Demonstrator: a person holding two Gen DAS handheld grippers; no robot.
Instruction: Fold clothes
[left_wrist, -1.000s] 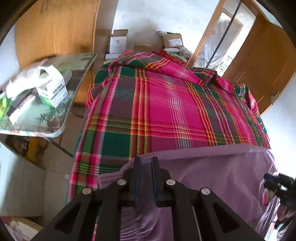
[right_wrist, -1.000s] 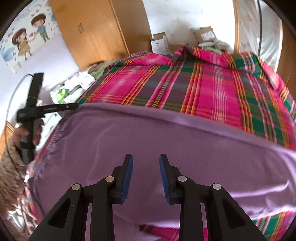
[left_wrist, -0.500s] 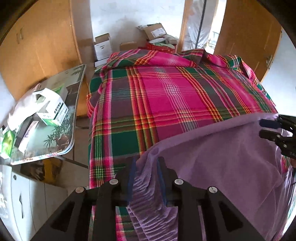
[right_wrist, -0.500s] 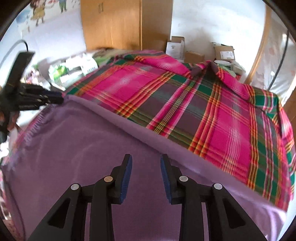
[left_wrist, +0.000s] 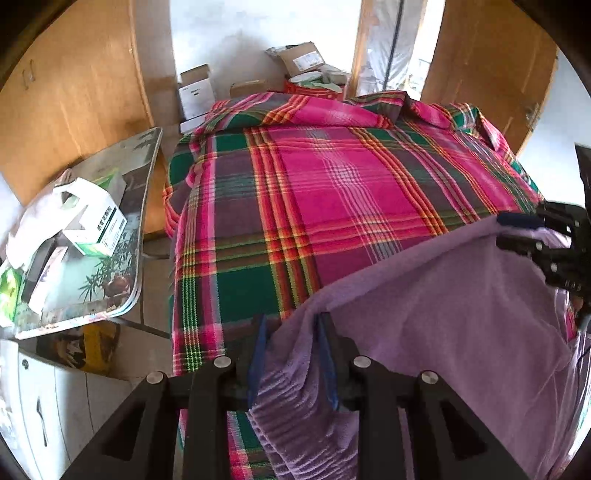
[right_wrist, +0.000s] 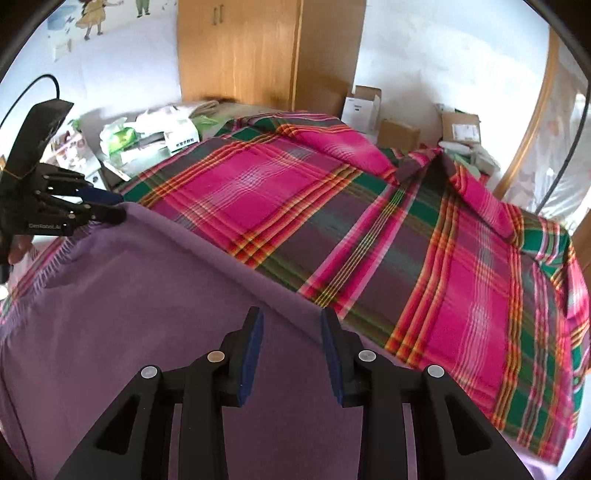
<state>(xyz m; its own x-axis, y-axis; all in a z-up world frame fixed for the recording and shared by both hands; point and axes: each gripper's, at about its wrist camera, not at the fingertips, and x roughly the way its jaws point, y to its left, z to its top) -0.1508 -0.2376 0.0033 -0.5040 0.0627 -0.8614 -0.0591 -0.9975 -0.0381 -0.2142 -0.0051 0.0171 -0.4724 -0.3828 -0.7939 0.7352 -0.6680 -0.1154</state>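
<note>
Left wrist view: lilac fleece garment (left_wrist: 443, 314) spread over near end of pink-and-green plaid bedspread (left_wrist: 332, 192), far edge raised slightly, probably ready to carry over for a fold. Left gripper (left_wrist: 291, 350) at one corner of that edge, pads apart with ribbed hem bunched between; can't tell if clamped or merely draped. Right gripper (right_wrist: 291, 347) at other end of same edge, fingers spread, fabric flat beneath, no visible pinch. Garment type unclear: sleeves and neckline hidden or cut off. Near hem out of sight.
</note>
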